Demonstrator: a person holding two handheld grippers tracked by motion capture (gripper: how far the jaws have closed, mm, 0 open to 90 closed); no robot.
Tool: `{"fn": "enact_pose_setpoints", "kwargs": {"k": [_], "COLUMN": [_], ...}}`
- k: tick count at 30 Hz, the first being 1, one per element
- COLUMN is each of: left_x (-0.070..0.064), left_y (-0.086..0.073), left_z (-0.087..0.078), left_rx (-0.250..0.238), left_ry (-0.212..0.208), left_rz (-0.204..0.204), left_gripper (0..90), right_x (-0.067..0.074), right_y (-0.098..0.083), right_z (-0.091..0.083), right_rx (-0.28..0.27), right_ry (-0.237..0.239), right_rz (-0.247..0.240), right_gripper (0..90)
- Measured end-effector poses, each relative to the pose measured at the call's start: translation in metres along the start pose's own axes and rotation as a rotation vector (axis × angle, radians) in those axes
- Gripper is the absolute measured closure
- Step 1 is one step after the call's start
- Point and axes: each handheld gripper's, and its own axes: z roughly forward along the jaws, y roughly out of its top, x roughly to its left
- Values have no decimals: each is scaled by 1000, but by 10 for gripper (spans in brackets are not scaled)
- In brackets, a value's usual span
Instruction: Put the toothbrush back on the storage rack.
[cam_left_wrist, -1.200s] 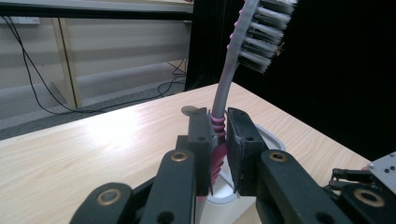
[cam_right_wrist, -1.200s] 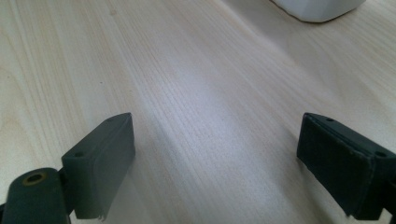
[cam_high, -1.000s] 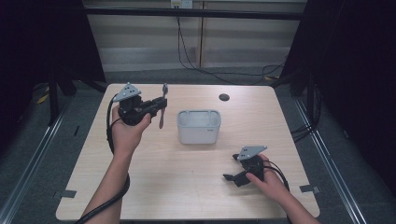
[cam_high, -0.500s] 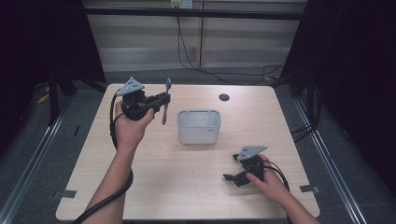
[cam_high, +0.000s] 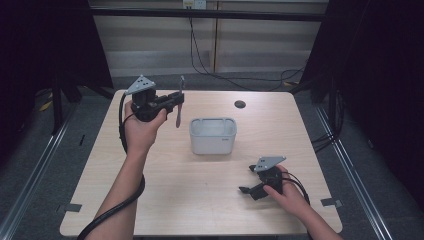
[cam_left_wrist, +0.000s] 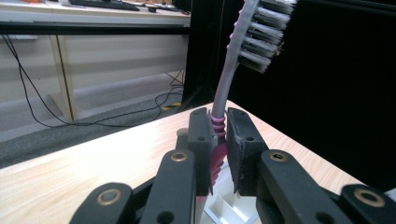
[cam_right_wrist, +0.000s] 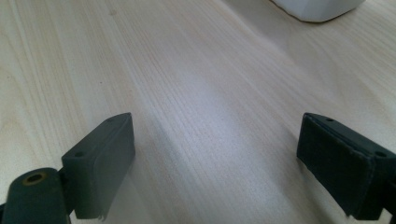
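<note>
The left gripper, raised at ten o'clock over the bench, has its jaws clamped on an upright toothbrush, bristles at the top. A white tub sits mid-bench. At five o'clock, the right gripper rests on the wood, jaws wide.

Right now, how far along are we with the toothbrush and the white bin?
Done: the toothbrush is off the table, clamped upright in the left gripper. In hand: it is held beside the white bin, not over it. Left: probably dropping it in. The right gripper sits open, low over the table.
</note>
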Motion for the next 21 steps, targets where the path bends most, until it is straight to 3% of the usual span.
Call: {"fn": "enact_pose_setpoints", "kwargs": {"k": [21], "left_x": [-3], "left_y": [10], "left_z": [18], "left_rx": [-16], "left_ry": [-15], "left_rz": [-9], "left_gripper": [808], "right_x": [0], "right_y": [0], "right_z": [0], "right_rx": [1], "right_ry": [0], "right_rz": [0], "right_gripper": [107]}}
